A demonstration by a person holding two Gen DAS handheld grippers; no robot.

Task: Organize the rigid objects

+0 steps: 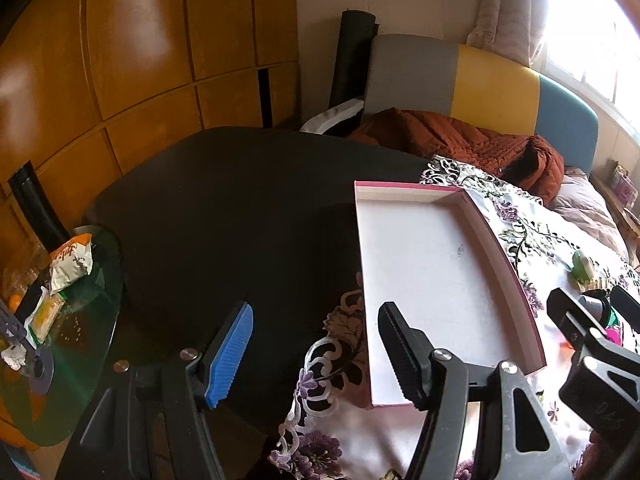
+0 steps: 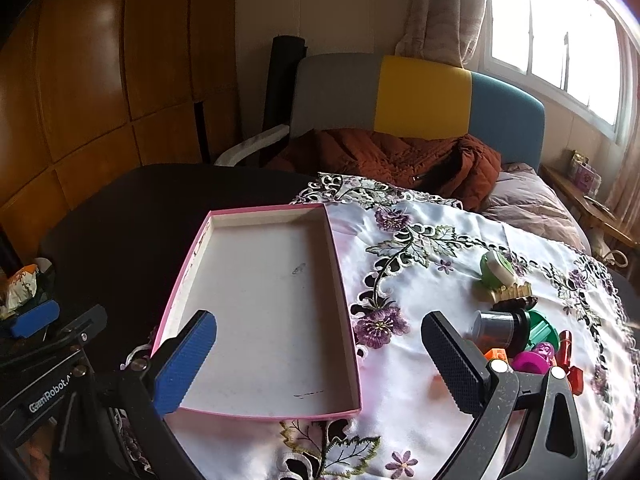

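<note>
My right gripper (image 2: 318,356) is wide open and holds nothing. My left gripper (image 1: 316,354) is wide open too, with nothing in it. The little toys (image 2: 520,340) sit in a heap at about three o'clock from my right gripper, just beside its black finger, so I think that hand should grab first. The pink box (image 2: 260,304) lies at eleven o'clock, long side pointing away from me. Nothing is in it yet.
</note>
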